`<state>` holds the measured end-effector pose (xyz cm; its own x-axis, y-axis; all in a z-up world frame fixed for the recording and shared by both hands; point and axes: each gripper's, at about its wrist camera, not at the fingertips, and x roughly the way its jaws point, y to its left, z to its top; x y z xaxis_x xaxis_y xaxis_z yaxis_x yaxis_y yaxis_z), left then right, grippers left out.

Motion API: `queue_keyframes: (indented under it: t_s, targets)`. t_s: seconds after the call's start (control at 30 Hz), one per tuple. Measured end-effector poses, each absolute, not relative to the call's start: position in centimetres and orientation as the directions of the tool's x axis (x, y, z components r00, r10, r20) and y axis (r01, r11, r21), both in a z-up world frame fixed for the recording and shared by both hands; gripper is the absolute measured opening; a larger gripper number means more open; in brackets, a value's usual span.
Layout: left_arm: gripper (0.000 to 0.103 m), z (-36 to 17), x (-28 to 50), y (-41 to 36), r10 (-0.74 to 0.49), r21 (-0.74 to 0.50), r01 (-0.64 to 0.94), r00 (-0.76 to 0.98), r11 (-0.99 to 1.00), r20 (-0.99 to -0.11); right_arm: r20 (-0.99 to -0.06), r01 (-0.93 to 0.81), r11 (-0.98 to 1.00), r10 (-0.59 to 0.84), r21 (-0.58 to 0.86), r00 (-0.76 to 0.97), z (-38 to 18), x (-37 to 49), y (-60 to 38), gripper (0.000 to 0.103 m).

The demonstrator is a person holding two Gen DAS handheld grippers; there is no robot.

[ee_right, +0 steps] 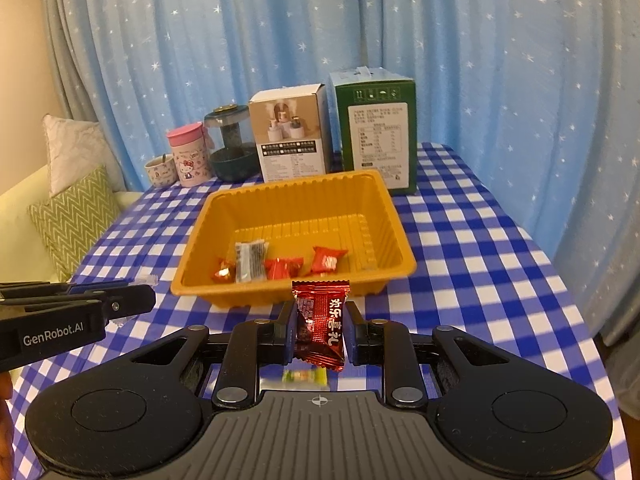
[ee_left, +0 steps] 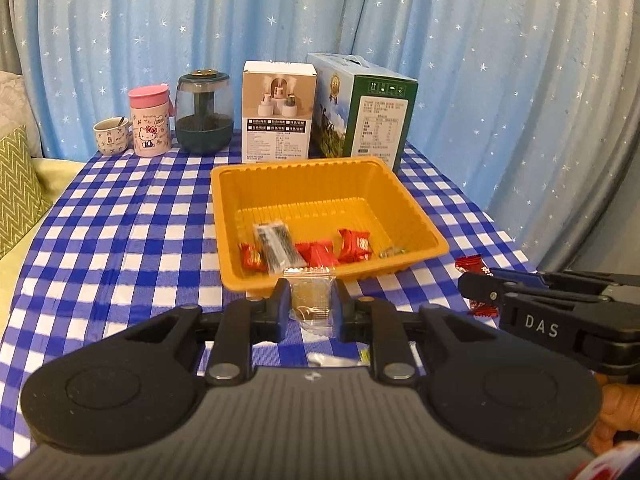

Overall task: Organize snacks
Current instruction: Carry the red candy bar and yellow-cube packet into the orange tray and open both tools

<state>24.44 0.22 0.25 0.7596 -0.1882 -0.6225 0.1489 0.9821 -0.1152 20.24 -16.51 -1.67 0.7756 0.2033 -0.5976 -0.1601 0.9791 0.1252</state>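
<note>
Left gripper (ee_left: 310,306) pinches a clear snack packet (ee_left: 311,300) between its pads, just short of the near rim of the orange tray (ee_left: 416,216); the packet's contents are too faint to name. Beside it, the right gripper (ee_right: 320,330) clamps a red candy wrapper (ee_right: 320,324) printed with white characters, held upright and also just short of the tray's near wall. Beneath the right gripper a small green-and-yellow sweet (ee_right: 306,376) lies blurred on the checked surface (ee_right: 480,260), partly hidden by the gripper body. In the left wrist view the right gripper's side shows with red wrapper ends poking above and below it, and part of a hand (ee_left: 616,412) is cut off at the frame edge. The tray sits in the middle of the surface and holds several red wrapped candies (ee_left: 354,244) along its near end, a dark striped packet (ee_left: 276,246) leaning among them, and a small greenish piece (ee_left: 392,252) in the right corner that is hard to make out. Behind the tray stand a white product box (ee_left: 278,112) and a green carton (ee_left: 372,108) with a handle, close together. Farther left stand a dark glass jar (ee_left: 204,114), a pink-lidded cartoon cup (ee_left: 151,120) and a small mug (ee_left: 112,134) with a spoon in it. A blue starred curtain (ee_left: 320,12) closes off the back.
</note>
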Motion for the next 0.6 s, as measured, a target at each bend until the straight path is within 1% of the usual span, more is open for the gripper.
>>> queue_keyframes:
  t_s: [0.6]
  targets:
    - [0.019,0.3,33.0,1.1,-0.179,-0.112,0.140,0.765,0.984,-0.619,-0.603,-0.211,0.970,0.243,0.125,0.760,-0.7,30.2,-15.7,0.024]
